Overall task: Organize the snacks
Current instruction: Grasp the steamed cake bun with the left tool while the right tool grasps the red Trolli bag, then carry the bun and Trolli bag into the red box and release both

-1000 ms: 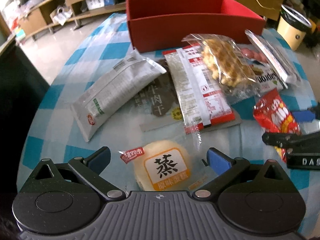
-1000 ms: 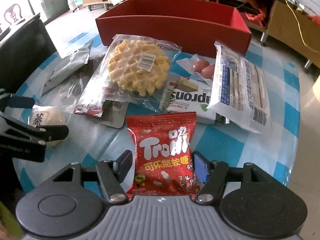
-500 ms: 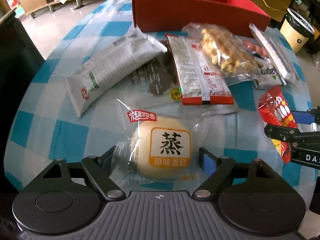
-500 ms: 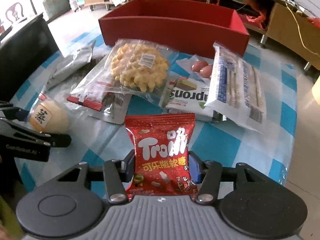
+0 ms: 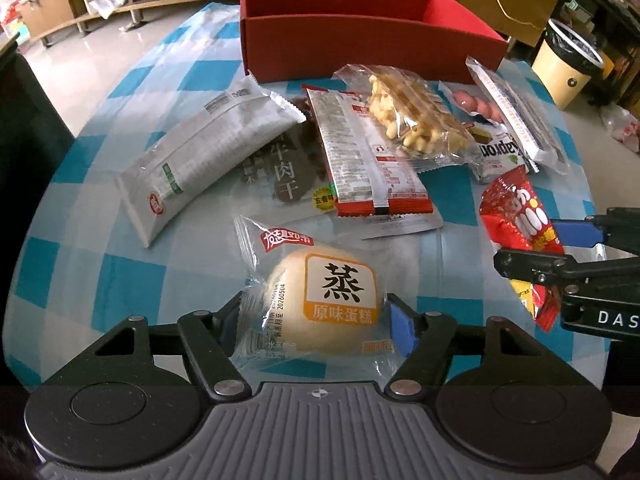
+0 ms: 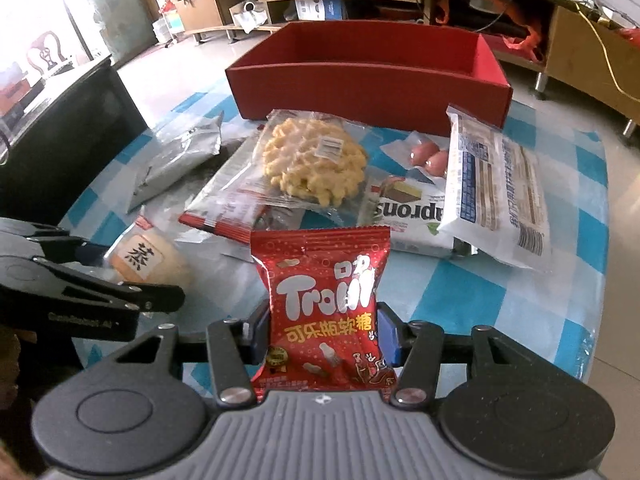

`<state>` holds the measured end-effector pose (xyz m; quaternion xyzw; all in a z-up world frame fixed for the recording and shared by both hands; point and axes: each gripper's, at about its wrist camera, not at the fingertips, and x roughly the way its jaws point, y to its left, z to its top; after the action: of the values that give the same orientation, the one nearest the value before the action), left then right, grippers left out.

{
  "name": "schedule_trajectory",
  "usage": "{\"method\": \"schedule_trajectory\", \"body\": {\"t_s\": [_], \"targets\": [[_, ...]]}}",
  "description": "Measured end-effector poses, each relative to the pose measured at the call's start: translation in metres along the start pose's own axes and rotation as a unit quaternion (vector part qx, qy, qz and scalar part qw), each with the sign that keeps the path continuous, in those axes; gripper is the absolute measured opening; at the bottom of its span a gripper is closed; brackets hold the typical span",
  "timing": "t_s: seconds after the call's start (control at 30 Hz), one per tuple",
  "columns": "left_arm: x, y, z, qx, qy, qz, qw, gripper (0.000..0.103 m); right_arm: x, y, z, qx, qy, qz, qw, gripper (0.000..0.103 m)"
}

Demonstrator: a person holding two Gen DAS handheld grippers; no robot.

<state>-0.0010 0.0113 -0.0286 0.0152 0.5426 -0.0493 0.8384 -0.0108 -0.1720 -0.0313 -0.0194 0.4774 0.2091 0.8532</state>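
Observation:
My left gripper (image 5: 316, 322) is shut on a wrapped steamed cake (image 5: 324, 300) and holds it above the checked table; the cake also shows in the right wrist view (image 6: 148, 258). My right gripper (image 6: 322, 334) is shut on a red Trolli gummy bag (image 6: 324, 304), lifted off the table; the bag also shows in the left wrist view (image 5: 516, 224). A red open box (image 6: 372, 80) stands at the far side of the table, also in the left wrist view (image 5: 360, 46).
Between the grippers and the box lie a white long packet (image 5: 200, 156), a dark jerky pouch (image 5: 280, 176), a red-edged packet (image 5: 368, 156), a waffle pack (image 6: 312, 160), sausages (image 6: 430, 156), a Loacker wafer pack (image 6: 408, 212) and a white cracker pack (image 6: 496, 184). A bin (image 5: 568, 64) stands beyond the table.
Both grippers closed on their snacks and lifted them off the table, the left on the cake, the right on the gummy bag. Both views moved back and up slightly.

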Motion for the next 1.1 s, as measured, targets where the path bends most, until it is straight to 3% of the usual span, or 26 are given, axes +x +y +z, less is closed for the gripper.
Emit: {"method": "schedule_trajectory", "body": {"t_s": [0.13,0.23,0.27,0.43,0.53,0.73,1.1], "targets": [[0.003,-0.001,-0.002,0.008,-0.002,0.005,1.0000,0.079,-0.002,0.000,0.000,0.006,-0.003,0.002,1.000,0.052],[0.009,-0.001,-0.002,0.007,0.000,0.005,1.0000,0.090,0.000,-0.001,-0.001,0.007,0.000,0.000,1.000,0.052],[0.012,-0.004,-0.003,0.015,0.001,0.012,0.9998,0.095,0.001,-0.001,-0.001,0.007,0.002,0.000,1.000,0.052],[0.024,-0.014,-0.005,0.037,-0.001,0.045,0.9983,0.098,0.003,-0.006,-0.003,0.011,0.009,0.001,1.000,0.052],[0.023,-0.012,-0.005,0.035,0.001,0.044,0.9984,0.095,0.004,-0.008,-0.003,0.013,0.012,0.000,1.000,0.052],[0.010,-0.002,-0.005,0.011,0.007,0.028,0.9995,0.080,-0.002,-0.002,0.001,0.002,-0.001,0.007,1.000,0.052],[-0.032,0.003,0.012,-0.013,-0.035,-0.029,0.9989,0.079,-0.026,-0.003,0.014,0.025,-0.056,0.026,0.998,0.052]]}}
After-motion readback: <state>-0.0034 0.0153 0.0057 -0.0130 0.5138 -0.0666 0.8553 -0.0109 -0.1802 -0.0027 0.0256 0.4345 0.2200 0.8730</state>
